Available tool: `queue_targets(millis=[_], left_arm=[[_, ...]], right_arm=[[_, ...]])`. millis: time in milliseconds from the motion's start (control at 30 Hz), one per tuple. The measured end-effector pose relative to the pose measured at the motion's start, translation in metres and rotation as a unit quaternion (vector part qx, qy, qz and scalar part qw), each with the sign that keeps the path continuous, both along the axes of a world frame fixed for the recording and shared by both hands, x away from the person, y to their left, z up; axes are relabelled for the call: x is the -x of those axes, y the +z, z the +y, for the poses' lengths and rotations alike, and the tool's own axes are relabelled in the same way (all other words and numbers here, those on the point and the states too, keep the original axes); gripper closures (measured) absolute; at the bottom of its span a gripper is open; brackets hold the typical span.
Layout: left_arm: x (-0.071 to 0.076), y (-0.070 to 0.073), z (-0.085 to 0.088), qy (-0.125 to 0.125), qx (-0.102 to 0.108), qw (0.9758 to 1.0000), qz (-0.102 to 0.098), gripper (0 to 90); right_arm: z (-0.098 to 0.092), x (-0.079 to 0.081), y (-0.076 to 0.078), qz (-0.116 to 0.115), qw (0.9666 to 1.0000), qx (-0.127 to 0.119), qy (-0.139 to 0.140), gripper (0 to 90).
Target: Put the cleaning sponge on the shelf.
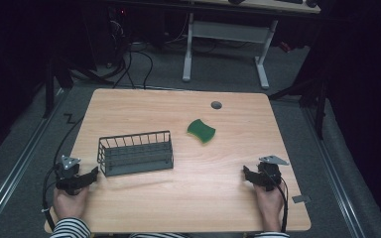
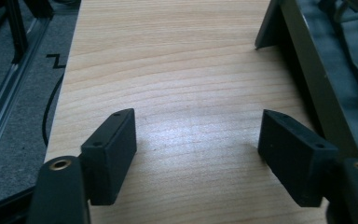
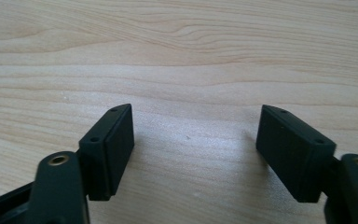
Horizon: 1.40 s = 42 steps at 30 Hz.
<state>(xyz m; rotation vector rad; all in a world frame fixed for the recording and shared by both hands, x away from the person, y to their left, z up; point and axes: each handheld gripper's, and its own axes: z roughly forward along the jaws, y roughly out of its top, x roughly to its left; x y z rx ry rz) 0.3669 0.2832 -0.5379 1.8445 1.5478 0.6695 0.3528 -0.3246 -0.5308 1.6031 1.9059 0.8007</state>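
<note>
The wire rack (image 1: 135, 153) is sitting left of centre on the tabletop (image 1: 178, 198), its long side facing me, and the green sponge (image 1: 201, 130) is lying farther back and to the right, well apart from the rack and near the round cable hole (image 1: 216, 104). I am holding the left tool (image 1: 93, 174) just beside the rack's near left corner, jaws spread wide with nothing but bare wood between them; in the left gripper view the rack's dark end wall (image 2: 307, 70) is rising close beyond the right-hand jaw. I am resting the right tool (image 1: 246, 173) low at the right side, pointing inward, jaws likewise spread and empty over plain wood grain (image 3: 191, 70), with the sponge well ahead of it and to its left.

The risk I am weighing: the left tool is sitting so close to the rack that any forward push could catch the thin wire wall with one jaw and shove or tip the rack instead of gripping it. The sponge is soft and curved, so I judge that a shallow pinch from the right tool could fold it or let it slip, and a low approach could merely slide it across the smooth tabletop toward the cable hole.
</note>
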Motion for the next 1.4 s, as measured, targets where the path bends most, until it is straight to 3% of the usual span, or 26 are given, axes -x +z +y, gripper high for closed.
queue_targets(millis=[733, 867, 900, 933, 1033, 1067, 1200, 1400], left_arm=[[0.001, 0.000, -0.002, -0.014, 0.002, 0.9999, -0.002, 32.1], [0.002, 0.001, -0.002, -0.010, 0.007, 0.9999, -0.002, 32.5], [0.002, 0.001, -0.002, -0.010, 0.007, 0.9999, -0.002, 31.0], [0.005, 0.001, -0.002, -0.011, 0.020, 0.9997, -0.009, 30.3], [0.008, 0.002, -0.003, -0.016, 0.021, 0.9995, -0.014, 29.9], [0.010, 0.002, -0.003, -0.018, 0.022, 0.9995, -0.015, 29.8], [0.018, 0.004, -0.004, -0.030, 0.029, 0.9990, -0.014, 30.5], [0.029, 0.008, -0.012, -0.056, 0.034, 0.9977, -0.016, 32.7]], right_arm=[[-0.001, 0.002, 0.000, -0.004, 1.0000, 0.000, 0.002, 35.1], [-0.003, 0.003, 0.001, -0.009, 0.9999, 0.000, -0.004, 47.0], [-0.003, 0.003, 0.001, -0.009, 0.9999, 0.000, -0.004, 47.0], [-0.003, 0.003, 0.002, -0.015, 0.9999, -0.001, -0.003, 49.0], [-0.001, 0.006, 0.005, -0.026, 0.9997, 0.000, -0.001, 49.1], [0.002, 0.008, 0.008, -0.036, 0.9993, -0.005, 0.007, 49.4], [0.007, 0.008, 0.013, -0.035, 0.9989, -0.023, 0.023, 51.1], [0.026, 0.005, 0.024, -0.040, 0.9954, -0.047, 0.073, 56.5]])
